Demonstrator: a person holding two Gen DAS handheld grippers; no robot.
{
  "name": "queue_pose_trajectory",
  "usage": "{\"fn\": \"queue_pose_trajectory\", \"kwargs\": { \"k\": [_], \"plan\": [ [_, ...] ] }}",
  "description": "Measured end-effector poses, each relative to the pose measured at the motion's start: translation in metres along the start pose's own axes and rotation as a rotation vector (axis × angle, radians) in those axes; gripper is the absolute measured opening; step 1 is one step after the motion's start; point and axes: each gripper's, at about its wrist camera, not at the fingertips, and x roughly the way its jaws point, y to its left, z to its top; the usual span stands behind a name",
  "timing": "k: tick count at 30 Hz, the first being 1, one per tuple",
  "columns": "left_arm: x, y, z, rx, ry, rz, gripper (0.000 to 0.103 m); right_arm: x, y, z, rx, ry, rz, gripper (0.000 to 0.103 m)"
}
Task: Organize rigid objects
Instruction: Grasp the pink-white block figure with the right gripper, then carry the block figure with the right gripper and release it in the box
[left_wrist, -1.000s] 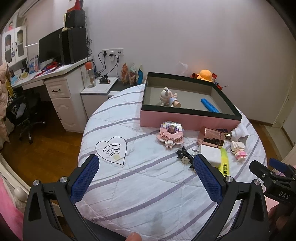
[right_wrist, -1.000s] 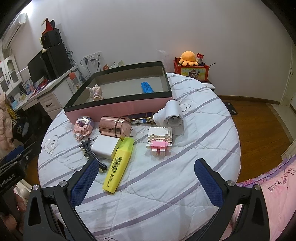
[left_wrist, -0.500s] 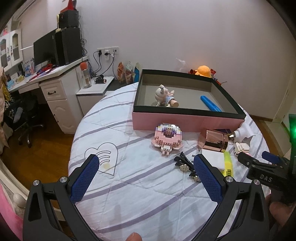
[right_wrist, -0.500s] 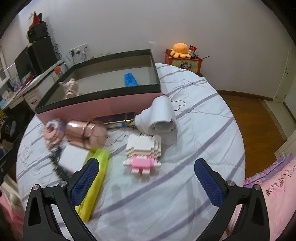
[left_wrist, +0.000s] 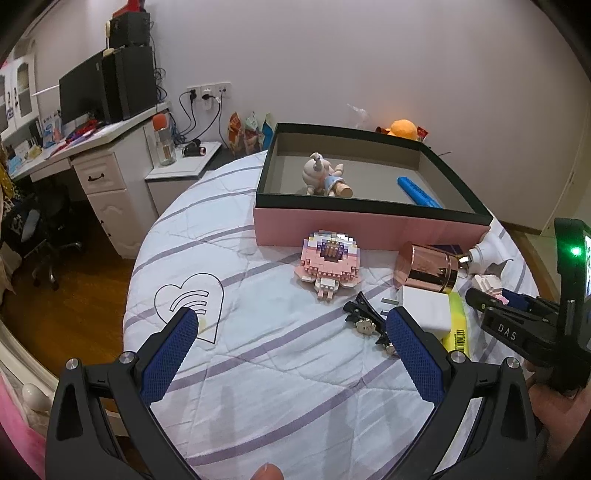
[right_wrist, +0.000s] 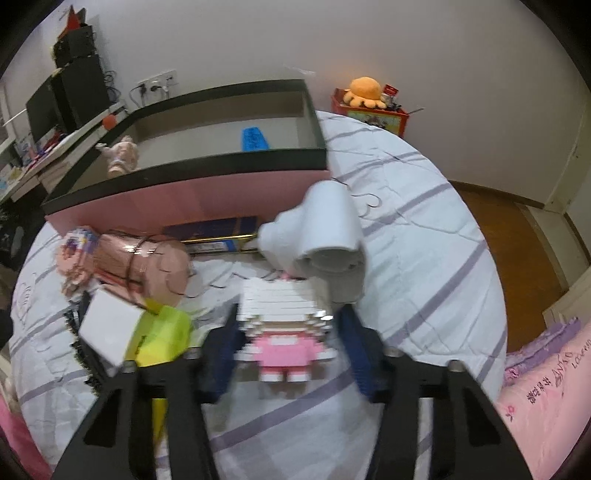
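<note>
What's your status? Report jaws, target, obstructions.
Right gripper jaws closing around the white-and-pink brick figure. Left gripper open, holding nothing. White plug adapter sits close behind the figure; pink box beyond.

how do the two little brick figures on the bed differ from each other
The white-and-pink brick figure sits between the right tongs, whose jaws are closing on it; the pink brick figure with the purple top lies untouched, ahead of the open left tongs. The first is mostly white with a pink lower body; the second is mostly pink. The first lies beside the white hair dryer, the second close to the pink box. Both lie outside the box.
</note>
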Motion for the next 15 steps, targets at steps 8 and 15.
{"fn": "queue_pose_trajectory", "kwargs": {
  "k": [8,15],
  "plan": [
    [-0.007,0.002,0.003,-0.005,-0.015,0.009,0.103,-0.018,0.006,-0.004,-0.009,-0.026,0.05,0.045],
    [-0.003,0.007,0.019,-0.013,-0.021,0.022,0.103,-0.051,0.02,0.013,-0.042,-0.09,0.104,0.045]
  ]
}}
